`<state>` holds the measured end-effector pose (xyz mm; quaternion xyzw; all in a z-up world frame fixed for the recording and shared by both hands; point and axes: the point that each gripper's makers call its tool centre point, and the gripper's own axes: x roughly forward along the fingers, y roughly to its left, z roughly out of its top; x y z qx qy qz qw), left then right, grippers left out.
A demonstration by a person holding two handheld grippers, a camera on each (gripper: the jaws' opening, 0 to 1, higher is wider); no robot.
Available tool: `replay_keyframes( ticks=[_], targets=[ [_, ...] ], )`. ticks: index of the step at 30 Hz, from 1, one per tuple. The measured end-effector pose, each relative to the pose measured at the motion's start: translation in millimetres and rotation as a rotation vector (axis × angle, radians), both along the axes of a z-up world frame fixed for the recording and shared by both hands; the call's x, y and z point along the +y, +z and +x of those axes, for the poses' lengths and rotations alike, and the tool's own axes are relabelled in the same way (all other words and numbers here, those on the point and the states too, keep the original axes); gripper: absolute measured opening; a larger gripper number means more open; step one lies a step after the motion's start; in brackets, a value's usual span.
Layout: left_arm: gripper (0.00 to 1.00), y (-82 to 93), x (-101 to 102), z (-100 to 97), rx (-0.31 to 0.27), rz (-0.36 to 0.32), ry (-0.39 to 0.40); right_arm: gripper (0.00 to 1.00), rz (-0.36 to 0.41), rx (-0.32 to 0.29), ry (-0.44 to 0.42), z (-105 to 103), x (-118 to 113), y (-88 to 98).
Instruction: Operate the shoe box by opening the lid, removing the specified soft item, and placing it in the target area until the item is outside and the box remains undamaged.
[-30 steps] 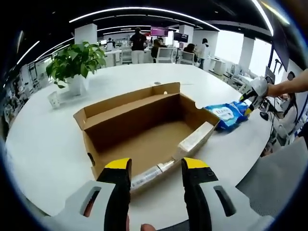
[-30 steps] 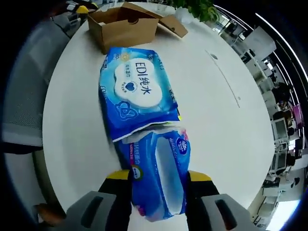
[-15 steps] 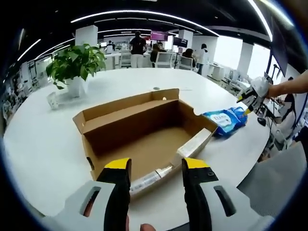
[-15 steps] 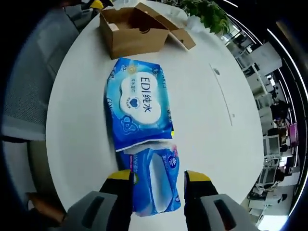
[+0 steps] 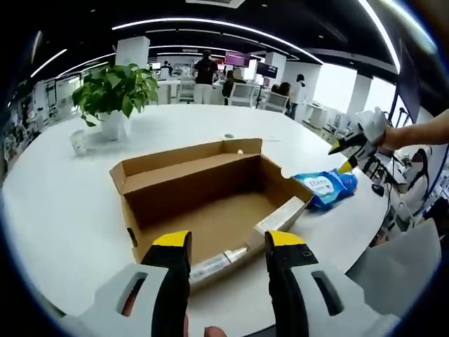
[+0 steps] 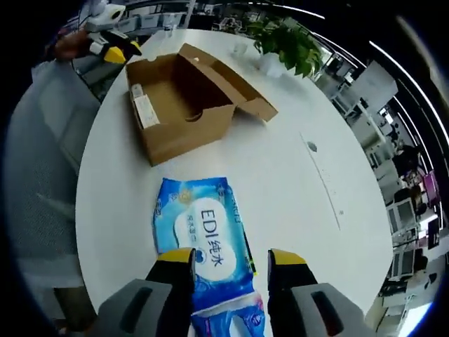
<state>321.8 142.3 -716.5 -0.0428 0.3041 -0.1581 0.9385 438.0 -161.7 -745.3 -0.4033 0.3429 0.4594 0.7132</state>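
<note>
The brown cardboard shoe box [image 5: 210, 189] lies open on the white table [image 5: 63, 210], lid folded back, with a pale strip along its near inner wall. My left gripper [image 5: 228, 247] stands open just before the box's near edge, nothing between its jaws. A blue soft wipes pack [image 5: 324, 187] rests on the table right of the box. My right gripper [image 5: 353, 140] hovers above it in a hand. In the right gripper view the pack [image 6: 202, 239] lies flat below my open right gripper [image 6: 231, 261], a second blue pack [image 6: 235, 319] under its near end. The box [image 6: 184, 98] is beyond.
A potted green plant [image 5: 114, 88] and a small white cup [image 5: 78, 142] stand at the table's far left. The plant [image 6: 289, 43] sits past the box in the right gripper view. My left gripper [image 6: 109, 42] shows at upper left. People and desks fill the office behind.
My right gripper has lifted up and back from the blue packs, which stay flat on the table. The box and my left gripper have held still.
</note>
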Motion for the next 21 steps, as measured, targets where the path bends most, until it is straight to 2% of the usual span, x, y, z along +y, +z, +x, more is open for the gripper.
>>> replay_keyframes(
  ticks=[2,10,16,21],
  targets=[
    [0.42,0.5,0.4,0.6,-0.005,0.003,-0.002,0.37,0.046,0.009,0.027,-2.6,25.3,2.7],
    [0.42,1.0,2.1,2.8,-0.013,-0.008,-0.004,0.38,0.113,0.033,0.098,-7.3,101.0,8.2],
    [0.42,3.0,1.5,4.2,-0.021,-0.027,-0.002,0.38,0.107,0.055,0.190,-16.5,146.9,1.9],
    [0.41,5.1,0.0,5.0,-0.029,-0.034,-0.004,0.38,0.083,0.066,0.274,-24.7,171.6,-7.0]
  ],
)
